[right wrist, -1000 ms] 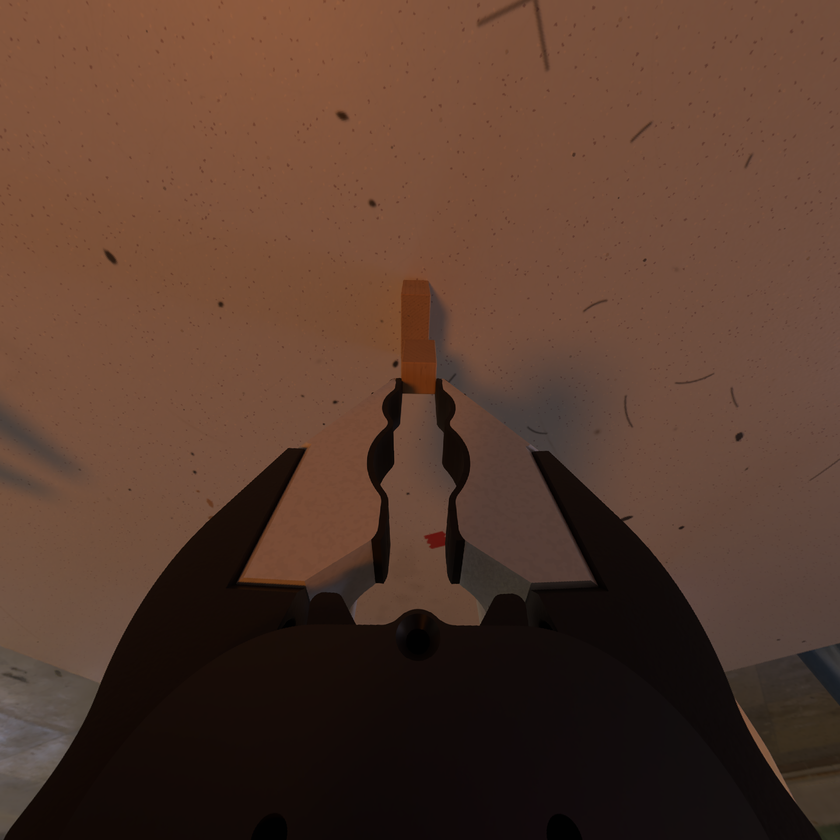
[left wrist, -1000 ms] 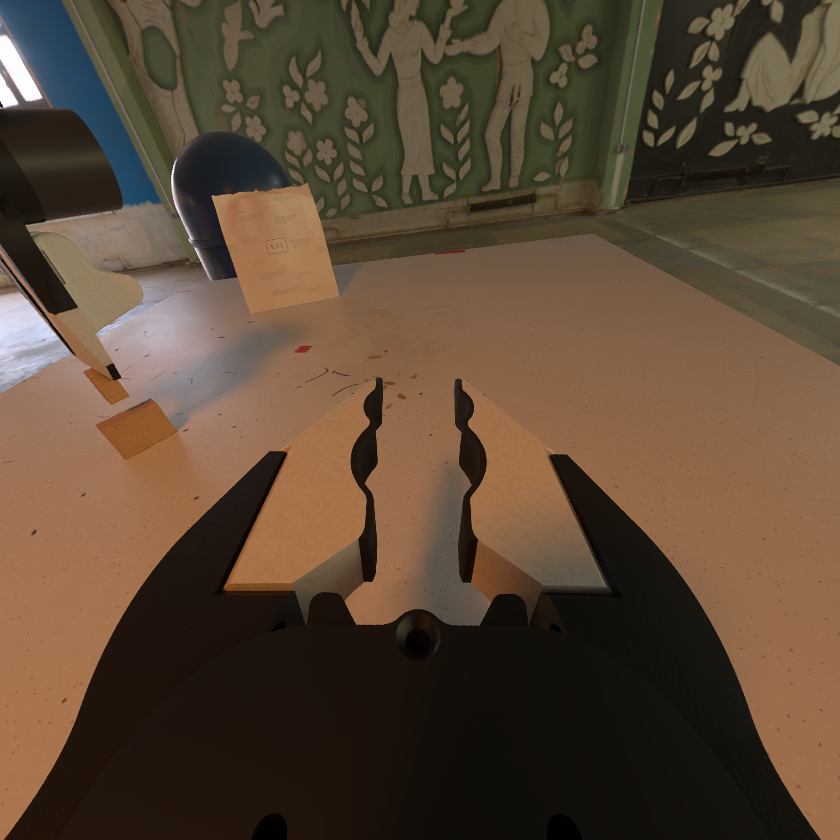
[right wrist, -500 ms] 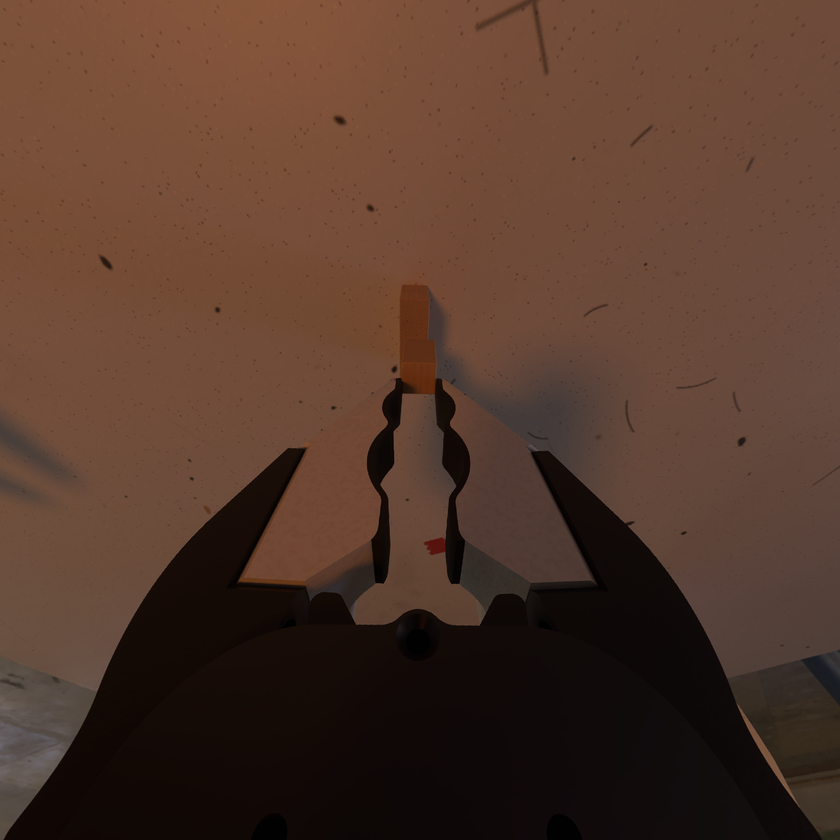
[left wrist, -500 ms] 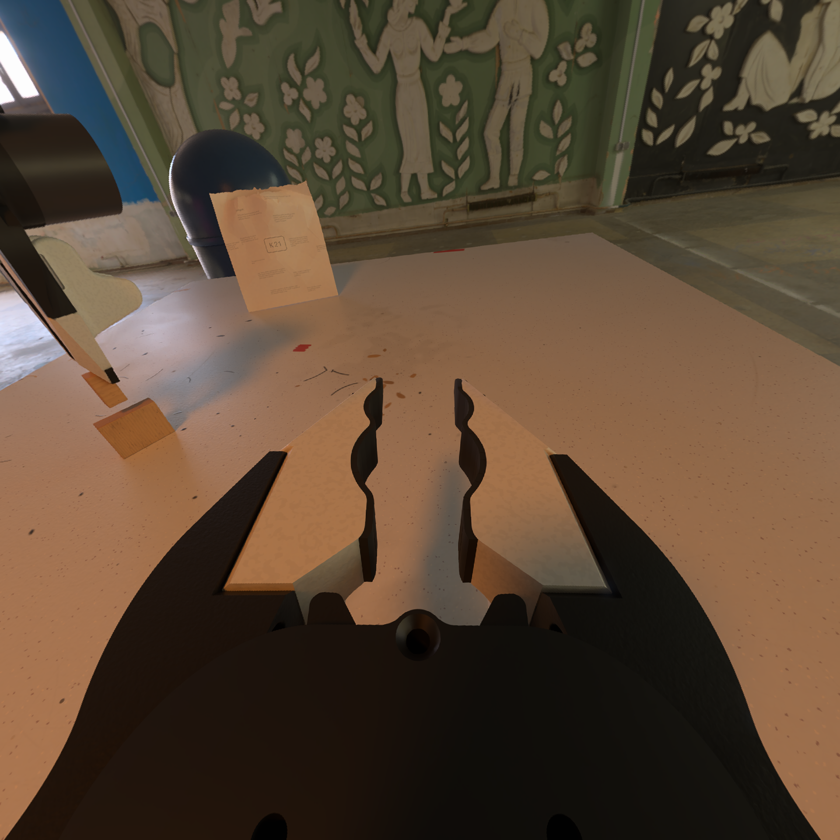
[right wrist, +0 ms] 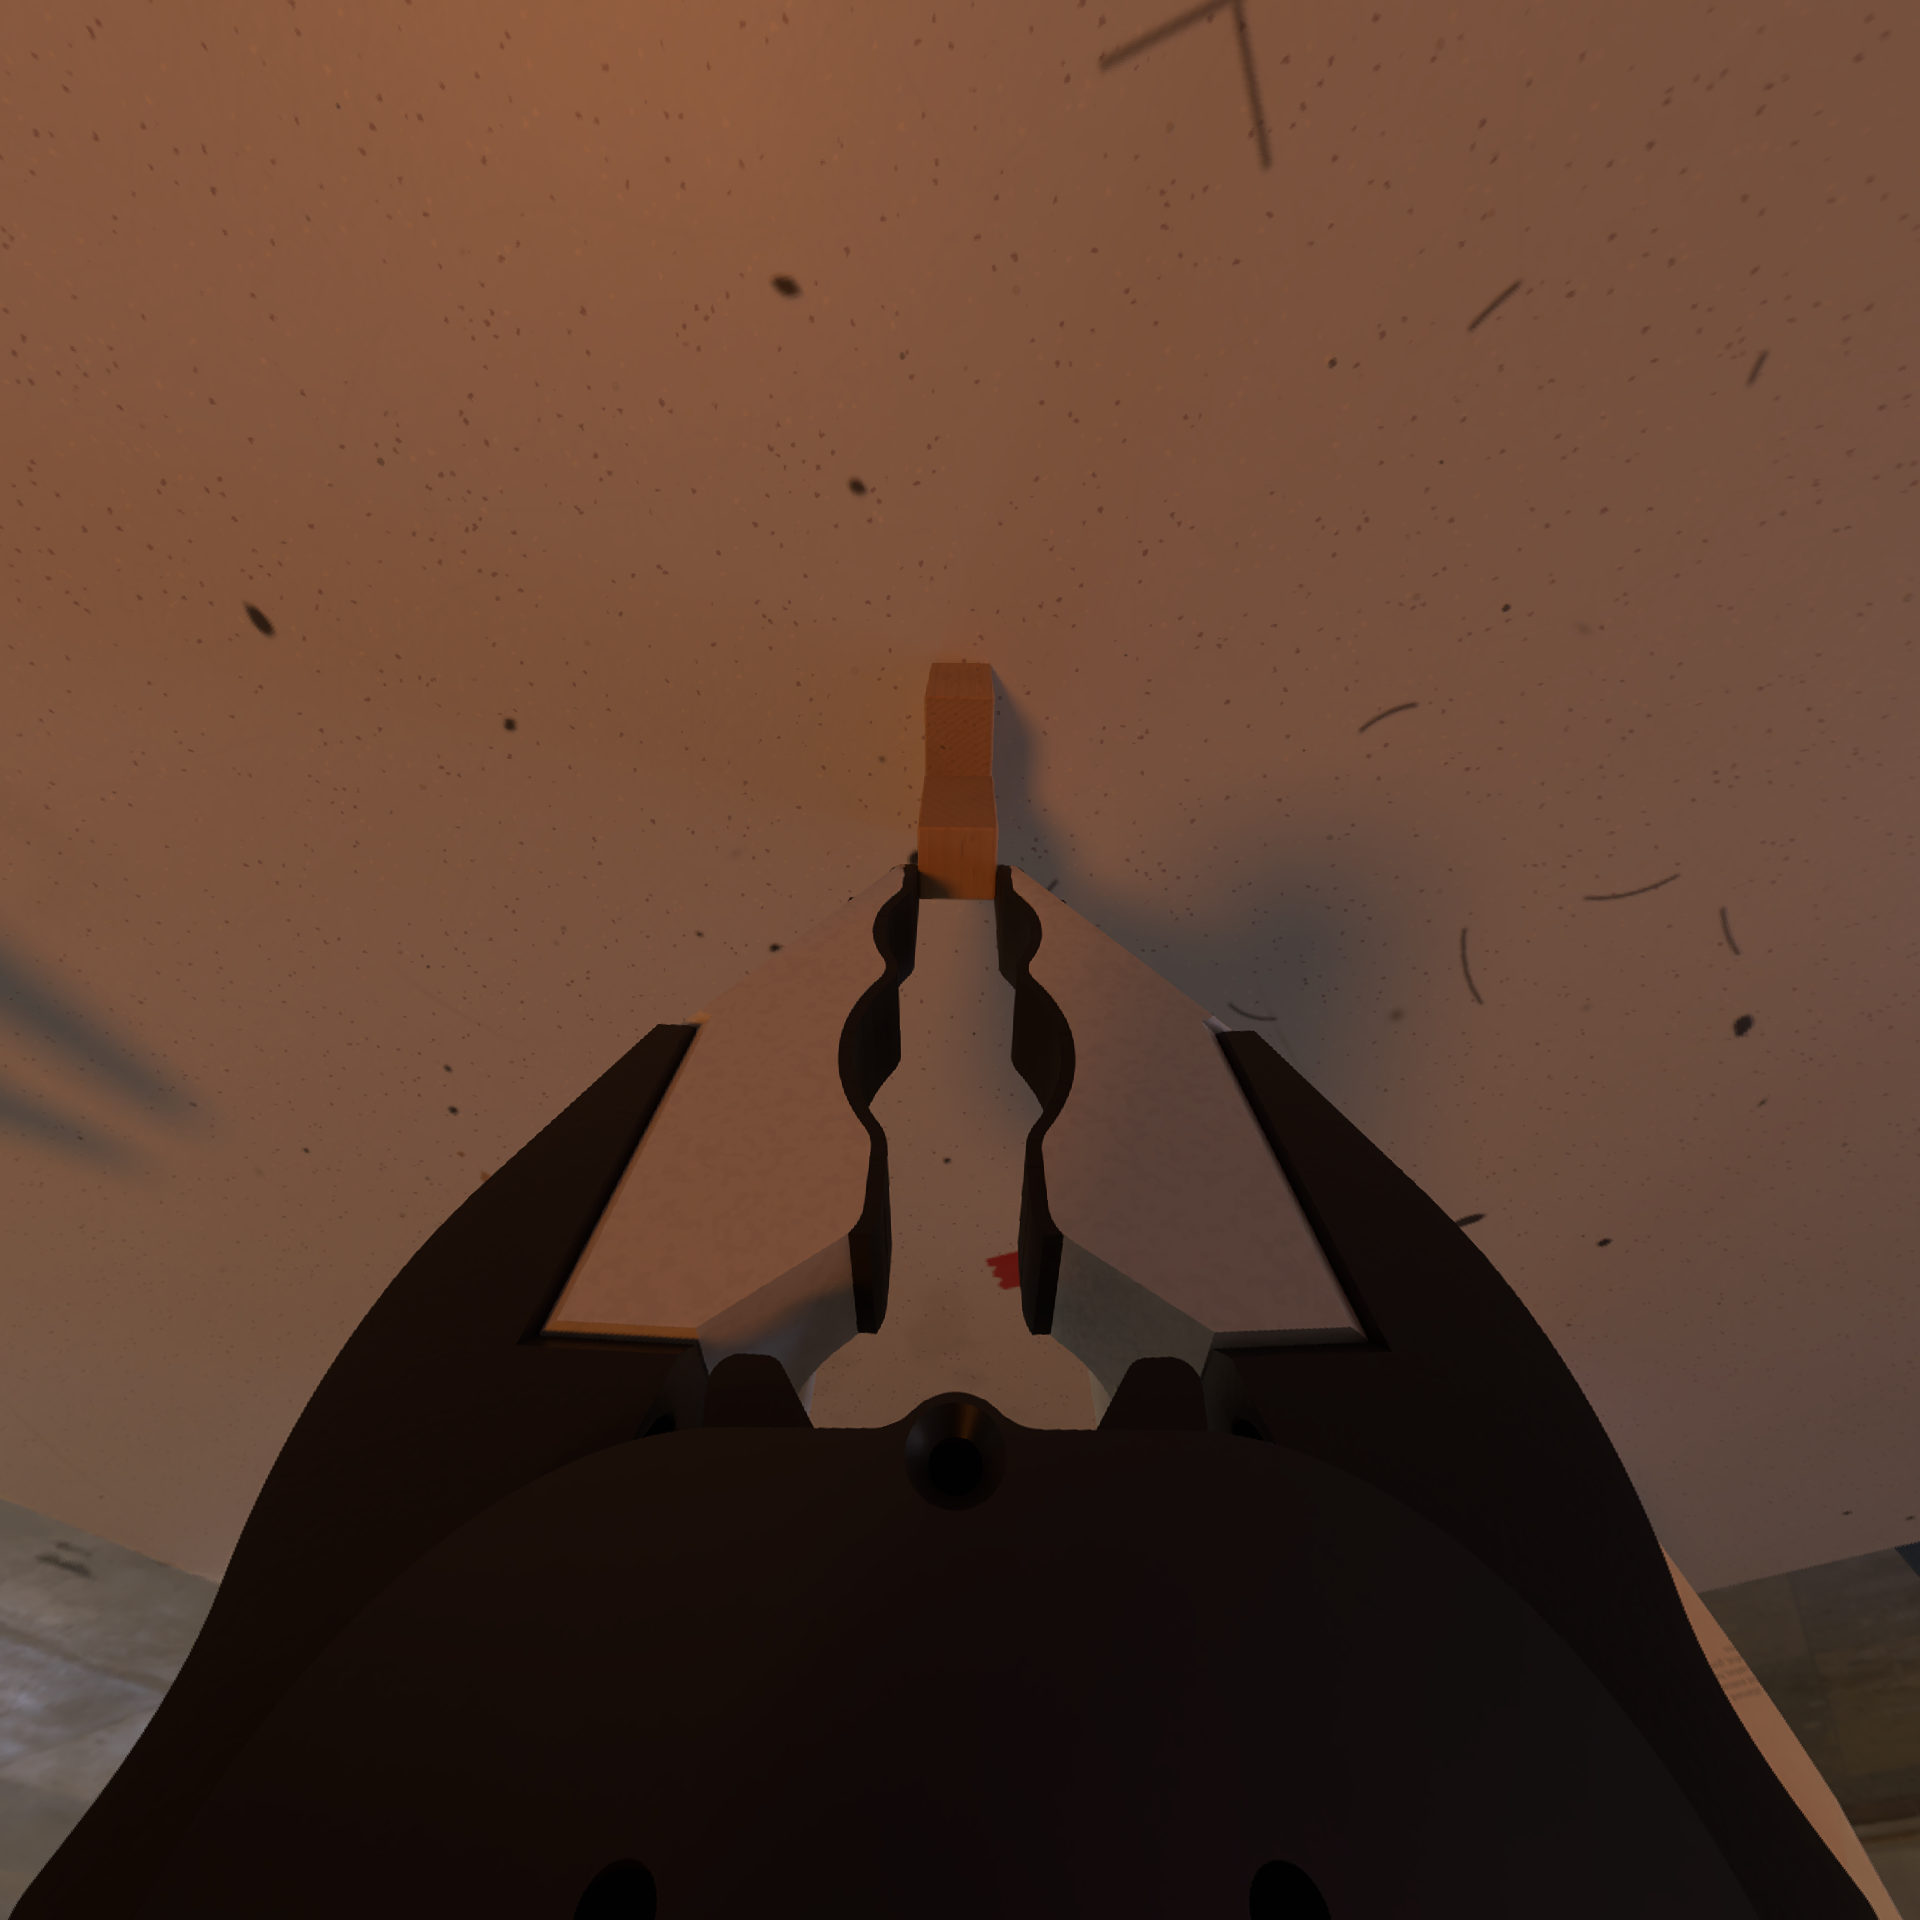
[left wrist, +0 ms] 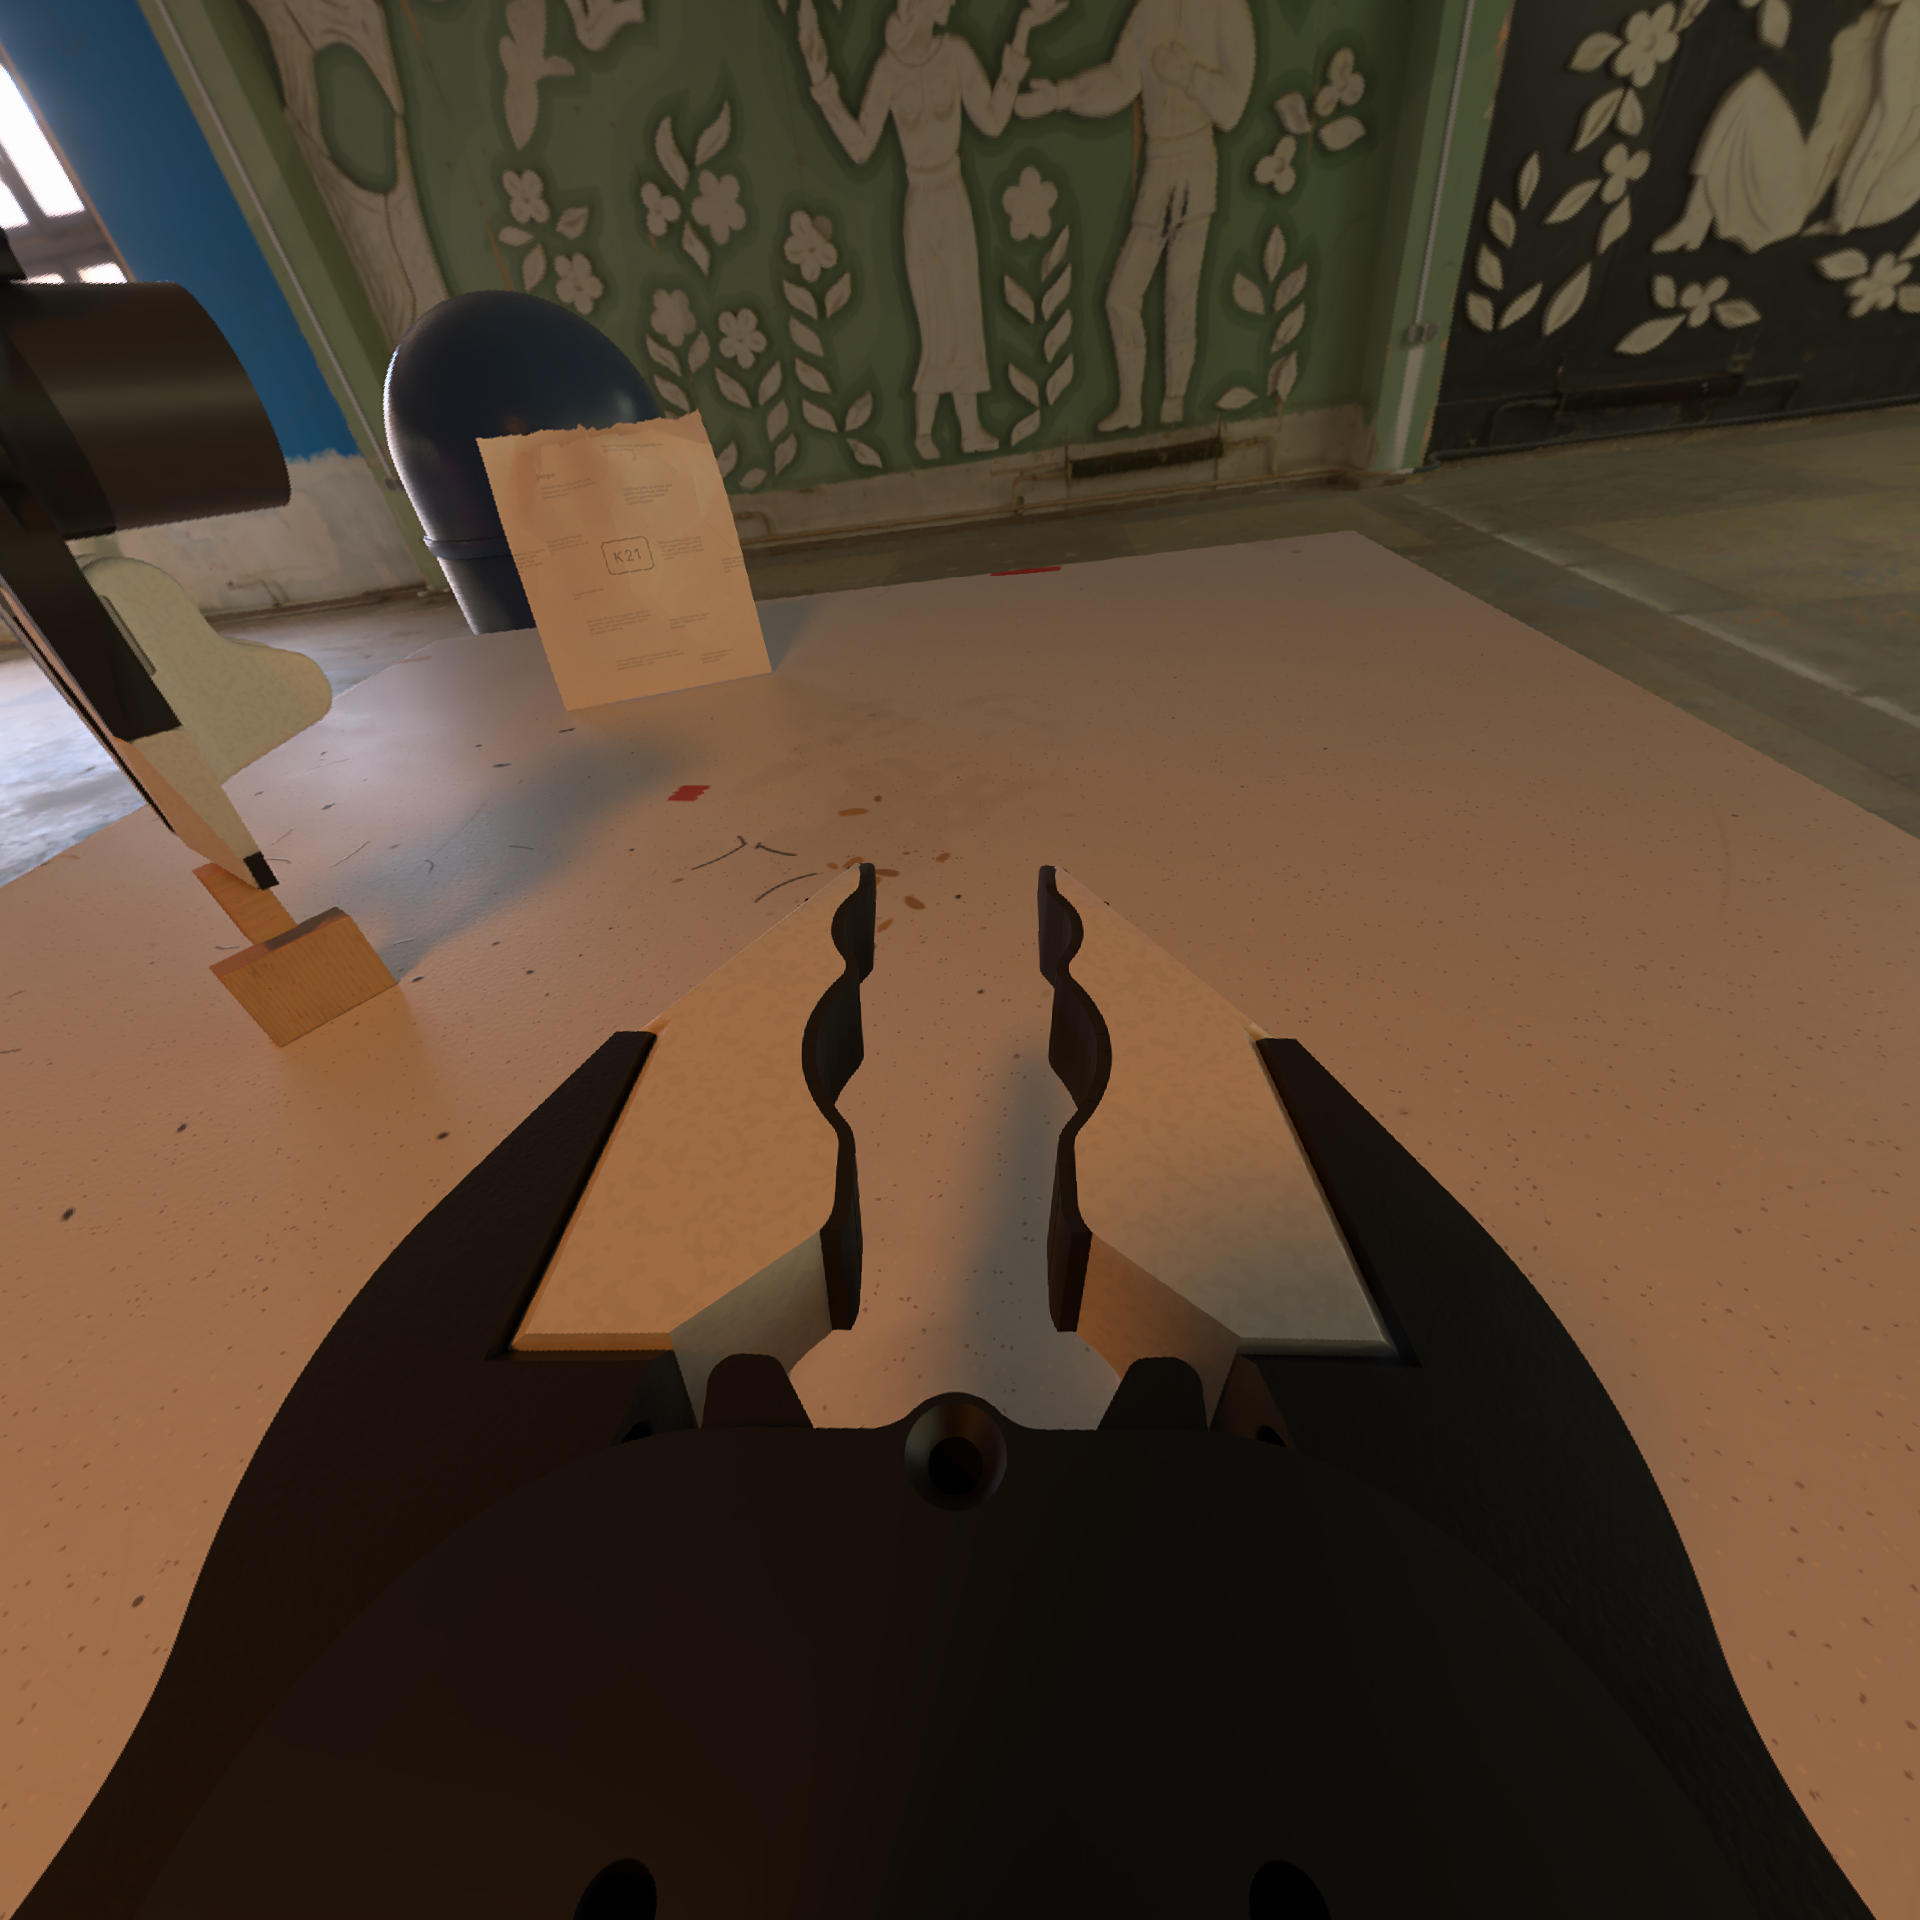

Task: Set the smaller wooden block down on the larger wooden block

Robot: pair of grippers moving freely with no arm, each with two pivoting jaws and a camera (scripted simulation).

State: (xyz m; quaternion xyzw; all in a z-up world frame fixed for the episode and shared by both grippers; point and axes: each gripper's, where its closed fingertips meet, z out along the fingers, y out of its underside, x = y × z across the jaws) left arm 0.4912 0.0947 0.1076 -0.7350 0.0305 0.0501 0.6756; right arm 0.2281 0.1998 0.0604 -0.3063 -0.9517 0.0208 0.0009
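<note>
Your right gripper (right wrist: 957,883) grasps the smaller wooden block (right wrist: 958,847) between its fingers (right wrist: 1101,1039), tilted over the larger wooden block (left wrist: 307,977), whose top it appears to touch. The larger block rests on the speckled pink surface (left wrist: 1351,831). Well to its side, your left gripper (left wrist: 956,883) hovers, fingers released and holding nothing.

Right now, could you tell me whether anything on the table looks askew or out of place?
Only the sheet of paper: it stands tilted at the table's far edge instead of lying flat. The smaller block, in the right gripper, hangs tilted over the larger block.
</note>
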